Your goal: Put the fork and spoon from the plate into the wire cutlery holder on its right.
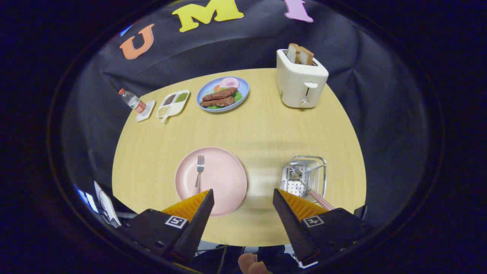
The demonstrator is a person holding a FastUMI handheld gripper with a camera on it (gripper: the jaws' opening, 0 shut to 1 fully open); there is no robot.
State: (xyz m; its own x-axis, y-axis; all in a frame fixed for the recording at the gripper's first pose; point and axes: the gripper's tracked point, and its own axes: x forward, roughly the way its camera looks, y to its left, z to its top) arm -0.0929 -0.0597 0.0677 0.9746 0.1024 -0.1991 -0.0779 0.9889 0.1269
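Note:
A pink plate (224, 179) lies on the wooden table just ahead of my left finger. On its left half rests a fork (199, 172) with a checked handle, tines pointing away from me. Right of the plate stands the wire cutlery holder (310, 171), just beyond my right finger. A spoon (306, 188) with a checked handle leans inside it, handle sticking out toward me. My gripper (243, 198) hovers above the table's near edge, open, with nothing between its fingers.
A white toaster (300, 82) with two slices of bread stands at the back right. A blue plate of food (222, 95), a white divided dish (173, 103) and a small bottle (131, 101) line the far left. A person's fingers (251, 264) show below the gripper.

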